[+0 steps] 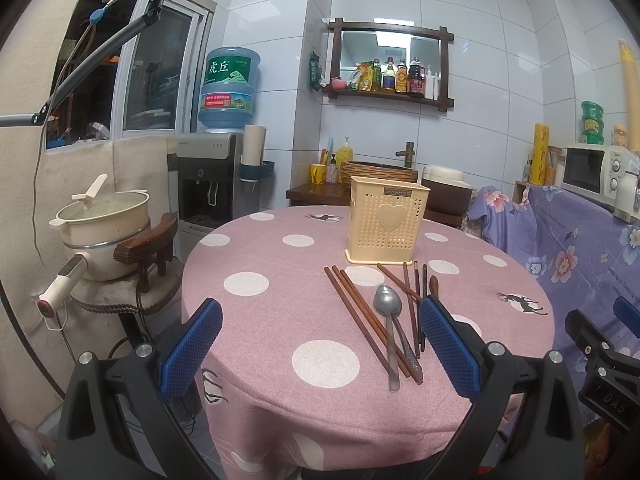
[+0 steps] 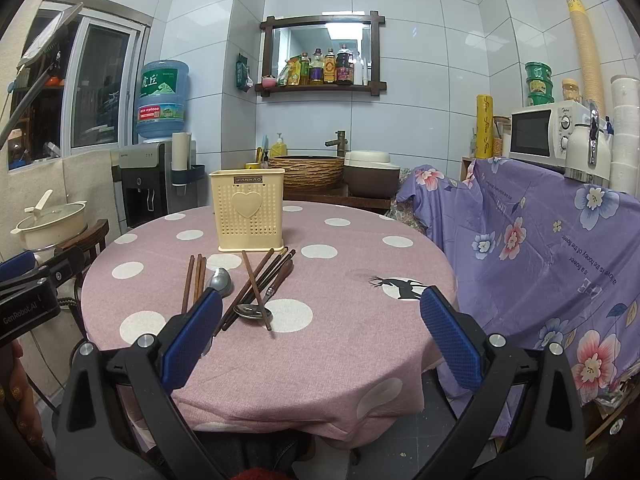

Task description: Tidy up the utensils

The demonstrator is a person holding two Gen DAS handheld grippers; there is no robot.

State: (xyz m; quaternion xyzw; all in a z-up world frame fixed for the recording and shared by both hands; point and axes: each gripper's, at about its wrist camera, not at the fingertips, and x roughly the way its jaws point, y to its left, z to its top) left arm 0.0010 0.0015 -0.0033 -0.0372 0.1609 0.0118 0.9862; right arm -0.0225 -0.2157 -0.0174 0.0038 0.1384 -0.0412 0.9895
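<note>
Still, both grippers [image 1: 322, 344] [image 2: 322, 338] were wide open and empty, so grabbing one chopstick [image 2: 256, 290] for the basket [image 2: 250, 212] seemed best.

The utensil holder [image 1: 387, 220] is standing upright on the table [image 1: 280, 320], toward its far edge; chopsticks [image 1: 362, 320] and two spoons [image 1: 387, 304] are lying in a loose cluster just before it, toward the near edge, some chopsticks crossing; behind the table's far edge a basin [image 2: 307, 171] is sitting; a draped cloth [image 2: 540, 248] is hanging past the right edge.
</note>
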